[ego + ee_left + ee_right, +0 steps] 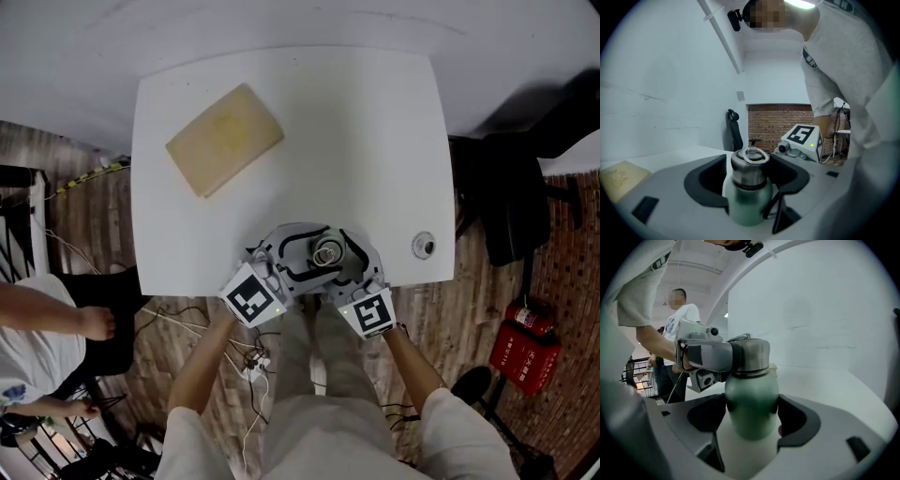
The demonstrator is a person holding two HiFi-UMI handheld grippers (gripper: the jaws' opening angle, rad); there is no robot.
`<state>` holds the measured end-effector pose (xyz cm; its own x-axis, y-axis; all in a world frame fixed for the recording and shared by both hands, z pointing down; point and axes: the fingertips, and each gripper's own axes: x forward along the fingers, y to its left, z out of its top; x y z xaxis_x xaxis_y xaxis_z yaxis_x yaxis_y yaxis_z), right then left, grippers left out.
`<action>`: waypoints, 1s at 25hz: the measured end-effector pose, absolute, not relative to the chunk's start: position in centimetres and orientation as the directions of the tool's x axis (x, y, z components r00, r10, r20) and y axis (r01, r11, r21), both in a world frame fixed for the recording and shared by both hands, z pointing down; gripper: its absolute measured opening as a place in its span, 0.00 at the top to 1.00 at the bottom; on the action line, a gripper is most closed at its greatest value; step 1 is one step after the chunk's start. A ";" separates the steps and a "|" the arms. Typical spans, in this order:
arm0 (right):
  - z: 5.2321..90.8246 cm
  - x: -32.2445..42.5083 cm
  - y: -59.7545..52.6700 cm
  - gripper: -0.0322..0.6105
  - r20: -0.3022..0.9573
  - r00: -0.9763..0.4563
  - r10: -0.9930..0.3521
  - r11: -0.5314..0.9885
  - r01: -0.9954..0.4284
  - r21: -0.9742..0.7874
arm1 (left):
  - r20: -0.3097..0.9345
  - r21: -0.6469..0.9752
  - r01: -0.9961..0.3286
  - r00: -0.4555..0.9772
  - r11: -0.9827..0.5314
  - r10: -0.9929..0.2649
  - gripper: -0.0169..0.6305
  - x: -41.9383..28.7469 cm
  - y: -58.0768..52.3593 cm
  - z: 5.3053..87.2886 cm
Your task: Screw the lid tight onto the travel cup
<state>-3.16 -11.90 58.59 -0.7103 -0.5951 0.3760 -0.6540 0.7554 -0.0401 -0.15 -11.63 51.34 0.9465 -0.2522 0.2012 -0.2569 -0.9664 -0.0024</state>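
Travel cup (752, 397), green with a steel lid (749, 164), was upright at the near edge of the white table (375, 141). Right gripper (752, 420) jaws were clamped on the green body. Left gripper (750, 177) jaws were closed around the lid.

Left hand-held gripper (749, 177) clasps steel lid (749, 168) atop green travel cup (747, 206).

tan board (225, 139): far-left on table (375, 141) | small round grey fitting (424, 246): right edge | red extinguisher (525, 342): floor
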 end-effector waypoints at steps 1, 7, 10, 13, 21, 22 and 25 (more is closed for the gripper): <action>58.6 -3.2 -11.9 0.42 0.376 -0.709 -0.596 0.754 -0.655 -0.040 | 0.185 -0.002 -0.283 0.942 -0.959 -0.279 0.56 -0.3 -11.7 51.2; 58.7 -3.3 -11.9 0.42 0.379 -0.705 -0.600 0.752 -0.658 -0.035 | 0.150 0.047 -0.557 0.825 -0.829 -0.545 0.50 -2.5 -12.1 51.1; 58.7 -3.2 -11.9 0.42 0.377 -0.701 -0.605 0.747 -0.664 -0.037 | 0.145 0.080 -0.673 0.737 -0.735 -0.660 0.50 -2.4 -11.8 50.8; 58.7 -3.3 -11.8 0.42 0.376 -0.699 -0.608 0.745 -0.666 -0.035 | 0.161 0.079 -0.747 0.663 -0.660 -0.731 0.50 -2.0 -11.9 50.7; 58.5 -3.1 -11.7 0.42 0.363 -0.699 -0.616 0.739 -0.672 -0.040 | 0.244 -0.017 -0.855 0.499 -0.518 -0.832 0.50 -1.1 -13.0 51.0; 58.5 -3.1 -11.7 0.42 0.361 -0.701 -0.615 0.740 -0.671 -0.043 | 0.244 -0.006 -0.865 0.485 -0.502 -0.839 0.50 -1.1 -13.1 51.0; 58.6 -3.2 -11.8 0.42 0.361 -0.710 -0.605 0.746 -0.663 -0.053 | 0.231 0.025 -0.881 0.465 -0.473 -0.855 0.50 -1.4 -13.5 51.2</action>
